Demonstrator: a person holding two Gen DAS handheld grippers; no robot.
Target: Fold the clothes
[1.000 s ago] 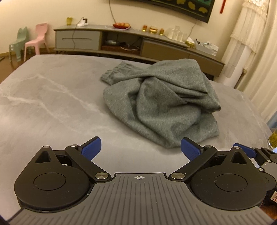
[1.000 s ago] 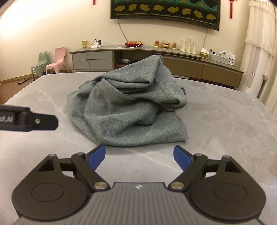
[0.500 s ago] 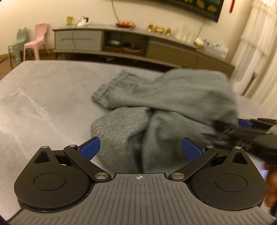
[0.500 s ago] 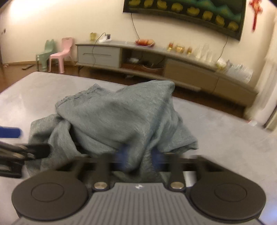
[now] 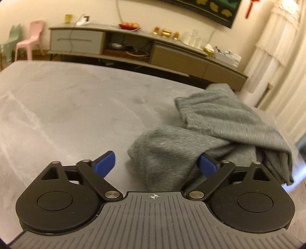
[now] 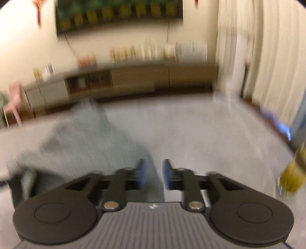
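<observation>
Grey garment (image 5: 216,138) now lies bunched toward the table's (image 5: 67,107) right edge, leaving the left bare. Left claw (image 5: 155,165) is spread wide; right claw (image 6: 153,173) nearly pressed together, pinching cloth, I cannot tell.

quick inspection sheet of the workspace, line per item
surface: grey marbled table, bare on its left side
job's things: grey garment, crumpled on the table's right side, not folded
clutter: yellowish bottle at the right edge, blurred
grippers: left gripper open, garment between the jaws; right gripper jaws close together, frame too blurred to tell any grip
cables: white cable down the wall behind the cabinet
surroundings: pink chair, curtains, wall hanging
</observation>
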